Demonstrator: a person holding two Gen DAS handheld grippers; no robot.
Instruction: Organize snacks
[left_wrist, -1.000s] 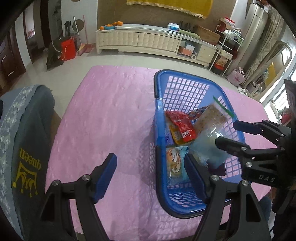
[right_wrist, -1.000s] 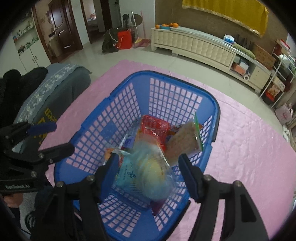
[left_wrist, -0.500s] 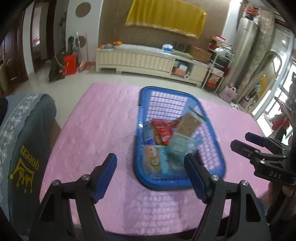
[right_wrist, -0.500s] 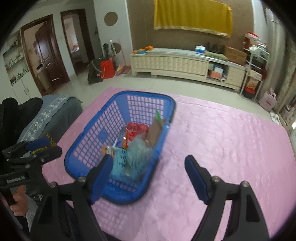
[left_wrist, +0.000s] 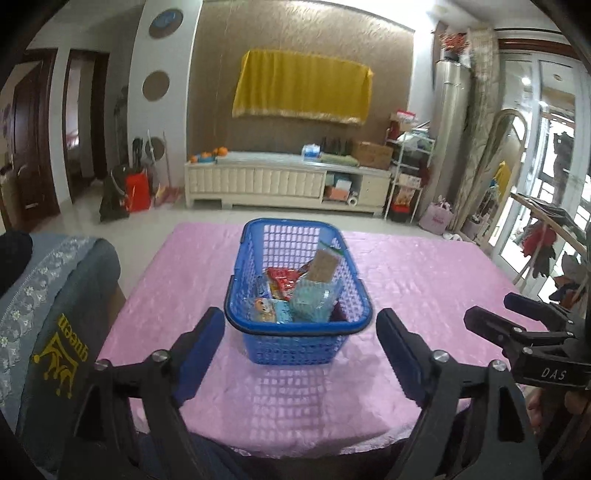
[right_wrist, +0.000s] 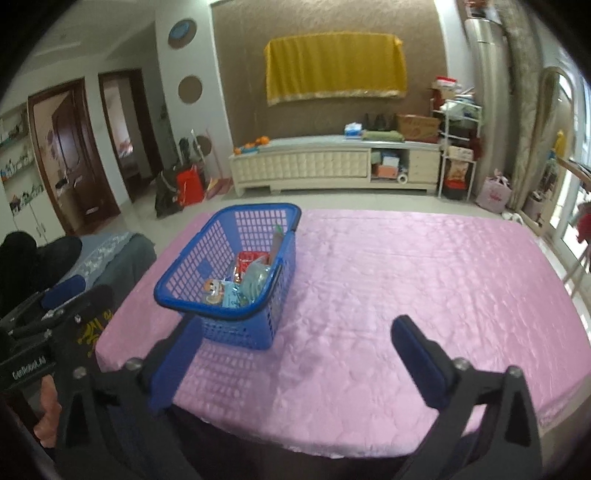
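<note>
A blue plastic basket (left_wrist: 295, 345) (right_wrist: 225, 332) stands on the pink tablecloth (left_wrist: 424, 280) (right_wrist: 406, 277), left of the table's middle. Inside lie several snack packs: a red pack (left_wrist: 282, 282), a clear pale-blue bag (left_wrist: 312, 304) (right_wrist: 255, 282), a brown cracker pack (left_wrist: 323, 264) leaning on the right wall, and a cartoon pack (left_wrist: 267, 309) (right_wrist: 218, 291). My left gripper (left_wrist: 301, 354) hangs back near the table's front edge, jaws opening, nothing between them. My right gripper (right_wrist: 295, 354) (left_wrist: 495, 317) is also over the front edge, right of the basket, jaws opening and empty.
A grey chair cover (left_wrist: 48, 332) with yellow lettering stands at the table's left front corner. A white low cabinet (left_wrist: 288, 184) runs along the far wall beyond the table. The cloth to the right of the basket is bare (right_wrist: 443, 295). A hand (right_wrist: 48, 410) holds the left gripper.
The right gripper let go of the pale-blue bag, which now lies in the basket. Both grippers pulled back and up from the basket to the table's front edge, jaws widening.
</note>
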